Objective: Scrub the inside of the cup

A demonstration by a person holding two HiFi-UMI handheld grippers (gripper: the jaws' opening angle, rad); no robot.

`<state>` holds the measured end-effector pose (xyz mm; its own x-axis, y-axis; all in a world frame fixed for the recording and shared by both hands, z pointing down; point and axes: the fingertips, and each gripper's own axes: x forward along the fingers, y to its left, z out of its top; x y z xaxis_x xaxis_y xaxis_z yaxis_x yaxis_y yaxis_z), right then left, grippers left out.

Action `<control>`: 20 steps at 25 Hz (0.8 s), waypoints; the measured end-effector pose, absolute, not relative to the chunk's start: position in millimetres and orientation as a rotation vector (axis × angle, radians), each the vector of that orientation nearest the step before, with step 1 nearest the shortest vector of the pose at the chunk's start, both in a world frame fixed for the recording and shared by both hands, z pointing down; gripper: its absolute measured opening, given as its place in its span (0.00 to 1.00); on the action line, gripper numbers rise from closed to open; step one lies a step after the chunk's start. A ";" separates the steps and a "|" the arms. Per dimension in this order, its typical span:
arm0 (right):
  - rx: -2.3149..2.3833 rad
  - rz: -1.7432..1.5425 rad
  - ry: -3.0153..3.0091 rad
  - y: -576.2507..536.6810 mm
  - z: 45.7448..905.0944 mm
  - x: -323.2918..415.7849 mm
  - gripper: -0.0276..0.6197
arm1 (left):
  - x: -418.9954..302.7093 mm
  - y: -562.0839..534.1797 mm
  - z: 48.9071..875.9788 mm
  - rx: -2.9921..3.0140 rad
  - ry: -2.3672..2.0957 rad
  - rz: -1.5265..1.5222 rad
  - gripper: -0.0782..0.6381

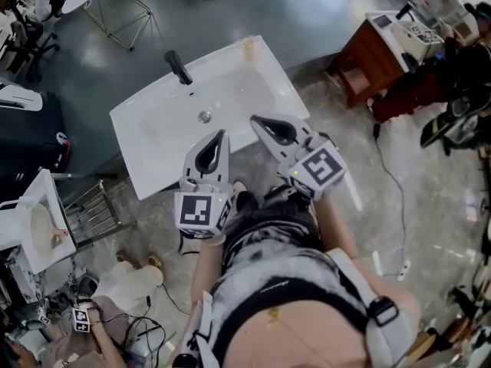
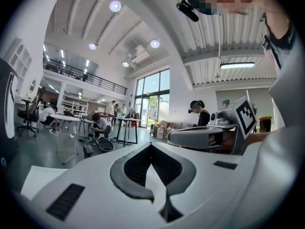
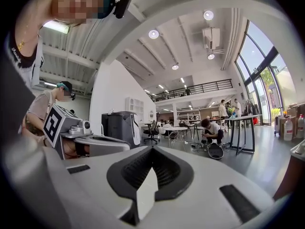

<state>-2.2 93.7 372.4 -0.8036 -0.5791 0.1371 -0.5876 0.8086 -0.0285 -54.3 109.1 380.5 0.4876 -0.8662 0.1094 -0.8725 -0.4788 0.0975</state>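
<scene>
both tools are pressed together and empty. left tool (image 1: 223, 134) and right tool (image 1: 255, 119) are held level, side by side over the sink's (image 1: 153, 167) near edge, likely ready to reach. no cup shows for certain; a small pale thing (image 1: 248, 46) on the far rim may be it. the tap (image 1: 178, 67) stands clear of that path.

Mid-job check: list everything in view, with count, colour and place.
sink: one, white, centre, ahead of both grippers
faucet: one, black, sink's far-left rim
drain: one, metallic, middle of basin
small item: one, tan, sink's far rim; maybe the cup, too small to tell
cabinet: one, brown, right of the sink
small basin: one, white, left edge
wire rack: one, grey, beside the small basin
left gripper: one, white, shut, empty, over the sink's near rim
right gripper: one, white, shut, empty, beside the left
</scene>
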 end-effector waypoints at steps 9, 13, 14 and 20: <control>0.817 0.098 -2.872 120.9 372.5 37.4 0.05 | -6.4 132.7 370.2 2.524 -1.635 0.029 0.11; 0.755 0.080 -2.877 132.2 371.3 45.4 0.05 | 5.1 146.5 368.0 2.504 -1.688 0.017 0.11; 0.740 0.078 -2.880 134.7 371.7 46.9 0.05 | 7.0 149.9 368.6 2.498 -1.701 0.016 0.11; 0.678 0.046 -2.867 148.2 381.7 57.1 0.05 | 20.0 167.0 375.2 2.442 -1.756 0.012 0.11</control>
<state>57.1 148.2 381.7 -0.8764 -0.4402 0.1954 -0.4462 0.8948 0.0147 20.0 167.0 375.2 0.3213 -0.9432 0.0840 -0.9443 -0.3125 0.1034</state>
